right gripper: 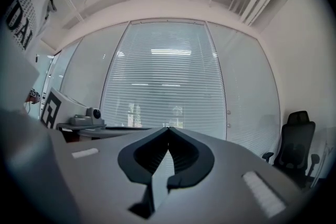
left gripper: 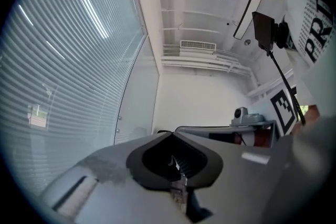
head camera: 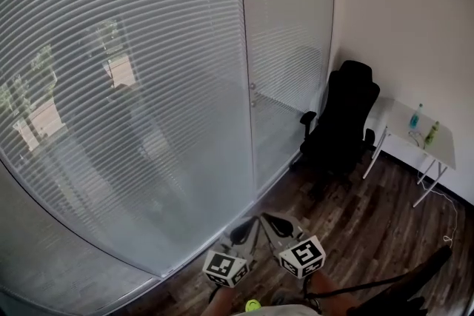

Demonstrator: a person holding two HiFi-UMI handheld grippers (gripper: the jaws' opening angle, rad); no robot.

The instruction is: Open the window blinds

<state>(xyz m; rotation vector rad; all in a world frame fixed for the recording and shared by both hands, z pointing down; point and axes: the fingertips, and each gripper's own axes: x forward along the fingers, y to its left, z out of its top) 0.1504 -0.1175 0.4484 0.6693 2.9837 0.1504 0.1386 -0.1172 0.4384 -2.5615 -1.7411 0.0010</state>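
White slatted blinds hang closed over the big curved window, filling the left and middle of the head view. Faint outdoor shapes show through the slats. A narrower blind panel hangs to their right. Both grippers are low at the bottom centre, side by side and a good way short of the blinds. My left gripper is shut and holds nothing, its tips meeting. My right gripper is shut and empty too, and it points straight at the blinds.
A black office chair stands in the corner right of the window. A white table with two bottles stands against the right wall. Dark wood floor lies between me and them. A dark pole crosses the lower right.
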